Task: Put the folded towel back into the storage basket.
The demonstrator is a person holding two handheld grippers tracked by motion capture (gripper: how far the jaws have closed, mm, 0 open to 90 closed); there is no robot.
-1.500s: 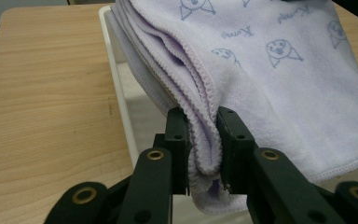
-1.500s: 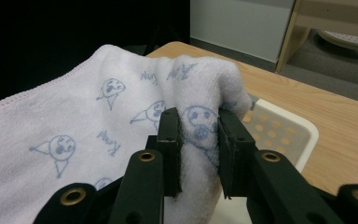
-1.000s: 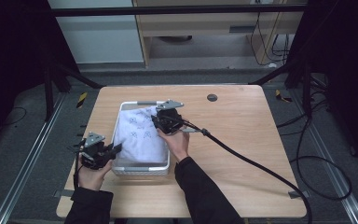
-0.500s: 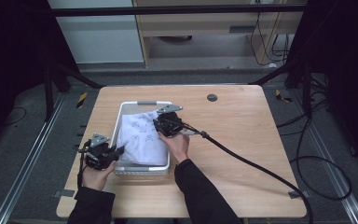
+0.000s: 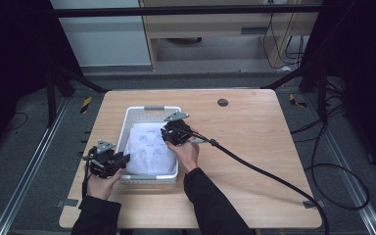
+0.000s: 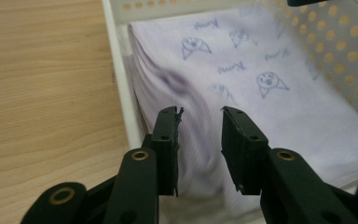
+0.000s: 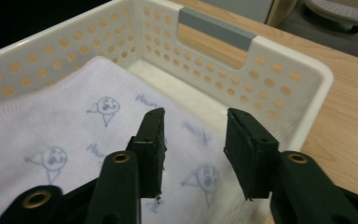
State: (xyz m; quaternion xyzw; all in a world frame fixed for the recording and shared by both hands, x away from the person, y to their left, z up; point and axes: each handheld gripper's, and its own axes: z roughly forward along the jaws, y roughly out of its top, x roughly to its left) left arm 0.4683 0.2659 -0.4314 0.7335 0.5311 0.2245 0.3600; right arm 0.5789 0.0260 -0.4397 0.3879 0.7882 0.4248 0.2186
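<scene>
Cloth point(image 5: 148, 149), white with blue doodles, lies folded in the basket point(image 5: 152, 108) on the table point(image 5: 254, 147). We see the left gripper point(image 6: 199, 122) released, jaws apart, nothing between them; the cloth's near fold lies just ahead and below. Right gripper point(image 7: 193, 128) likewise released, poised over the cloth, with the basket's handle wall ahead of it.

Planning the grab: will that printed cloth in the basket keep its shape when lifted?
Probably not. The cloth looks thin and already sags into wrinkles along its folded edge, so it should droop. It likely weighs little. The weave looks grippy enough for the open left claw.
</scene>
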